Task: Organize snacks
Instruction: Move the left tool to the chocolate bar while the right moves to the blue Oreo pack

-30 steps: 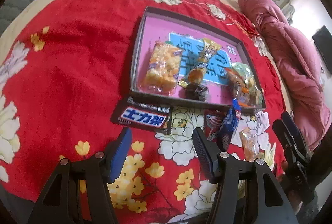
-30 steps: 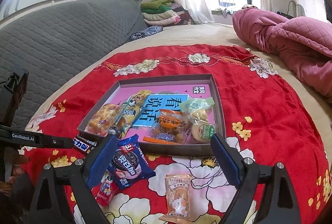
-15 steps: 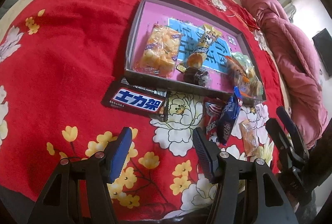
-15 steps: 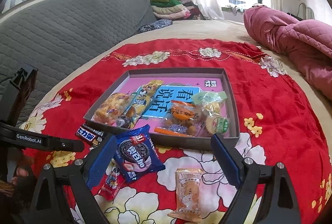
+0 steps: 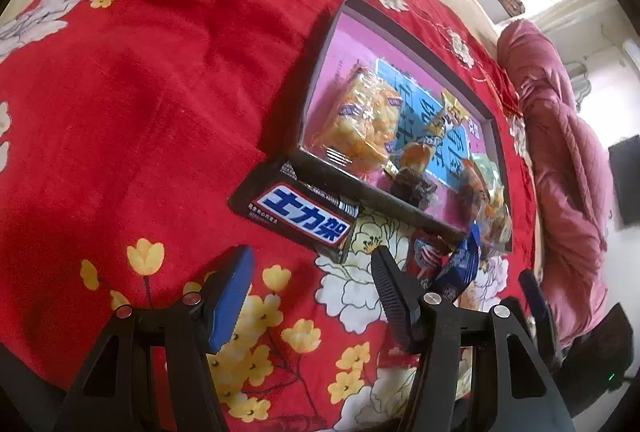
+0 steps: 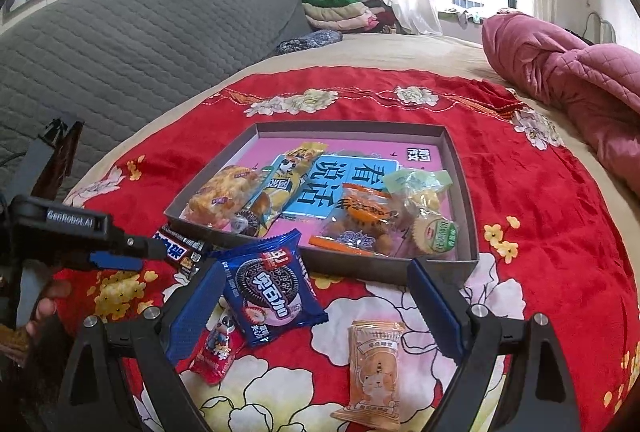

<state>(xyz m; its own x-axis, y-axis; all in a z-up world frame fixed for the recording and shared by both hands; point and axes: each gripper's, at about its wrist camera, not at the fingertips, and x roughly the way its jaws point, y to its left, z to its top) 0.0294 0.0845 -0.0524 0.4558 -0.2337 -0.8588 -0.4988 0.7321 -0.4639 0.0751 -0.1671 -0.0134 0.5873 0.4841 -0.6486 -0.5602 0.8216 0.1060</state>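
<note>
A dark chocolate bar (image 5: pixel 296 210) with a blue-and-white label lies on the red flowered cloth, against the near wall of the grey snack box (image 5: pixel 372 197). My left gripper (image 5: pixel 312 292) hovers open and empty just short of the bar. In the right wrist view the bar (image 6: pixel 180 248) shows beside the left gripper (image 6: pixel 136 250). My right gripper (image 6: pixel 316 308) stands wide open over the cloth. A blue cookie packet (image 6: pixel 272 288) lies by its left finger, untouched. An orange cat packet (image 6: pixel 374 368) and a small red packet (image 6: pixel 216 348) lie nearer. The box (image 6: pixel 460 160) holds several snacks.
A pink quilt (image 6: pixel 568 72) is heaped at the right of the bed. A grey padded headboard (image 6: pixel 140 32) rises at the left, with folded clothes (image 6: pixel 340 4) behind. A person's fingers (image 6: pixel 44 308) show at the left edge. Bare red cloth (image 5: pixel 140 92) lies left of the box.
My left gripper has sunk toward the cloth and rolled, and the chocolate bar now looks larger and closer. The right gripper has barely moved. Both openings are unchanged.
</note>
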